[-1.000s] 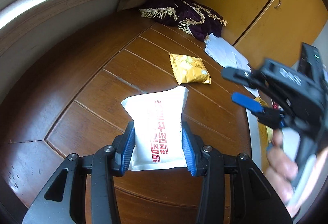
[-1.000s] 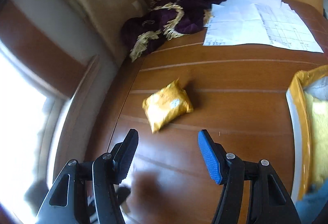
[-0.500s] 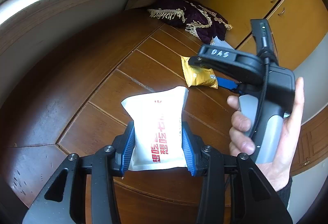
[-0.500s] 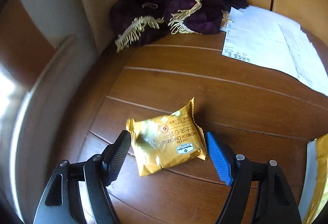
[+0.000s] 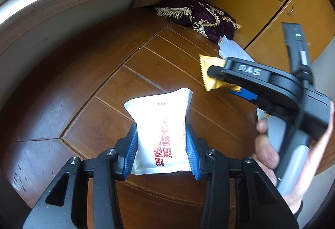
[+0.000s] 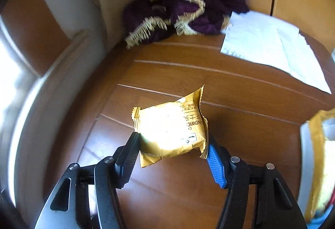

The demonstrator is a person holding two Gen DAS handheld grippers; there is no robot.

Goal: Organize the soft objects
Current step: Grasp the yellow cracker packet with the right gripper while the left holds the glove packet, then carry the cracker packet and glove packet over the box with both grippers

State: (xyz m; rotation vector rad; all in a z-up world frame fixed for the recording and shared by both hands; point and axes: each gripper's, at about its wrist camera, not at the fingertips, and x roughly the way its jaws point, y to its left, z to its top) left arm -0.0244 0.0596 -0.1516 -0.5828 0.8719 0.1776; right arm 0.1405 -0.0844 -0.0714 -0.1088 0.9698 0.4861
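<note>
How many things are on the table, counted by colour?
White snack packet: 1
Gold cracker packet: 1
Purple fringed cloth: 1
White paper sheets: 1 pile, number of sheets unclear
Total: 4, not counting the yellow-edged thing at the right edge, which is too cut off to tell.
</note>
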